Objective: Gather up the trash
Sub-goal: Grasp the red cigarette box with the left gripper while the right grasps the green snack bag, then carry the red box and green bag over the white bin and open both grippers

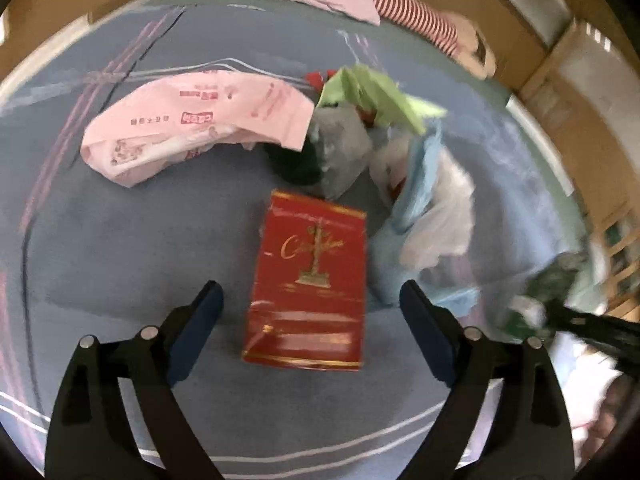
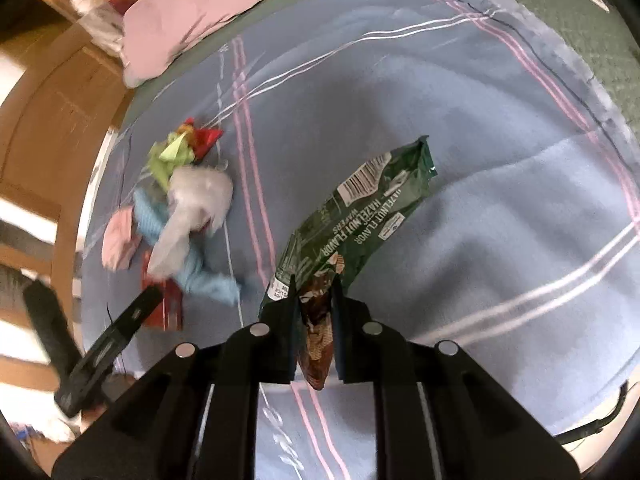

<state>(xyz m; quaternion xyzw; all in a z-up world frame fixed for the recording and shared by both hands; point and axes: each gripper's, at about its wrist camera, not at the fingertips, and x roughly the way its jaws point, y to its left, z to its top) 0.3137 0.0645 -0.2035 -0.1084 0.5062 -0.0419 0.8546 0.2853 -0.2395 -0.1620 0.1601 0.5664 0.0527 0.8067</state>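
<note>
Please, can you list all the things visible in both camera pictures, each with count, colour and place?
red box: one, red with gold print, on the bedspread between the left gripper's fingers
pink bag: one, pink, far left of the pile
trash pile: one heap, green, grey, white, light blue pieces, beyond the box
wafer wrapper: one, dark green, held above the bedspread
bedspread: one, blue with pink and white stripes
pillow: one, pink, far end
left gripper: one, black, open around the box
right gripper: one, black, shut on the wrapper
</note>
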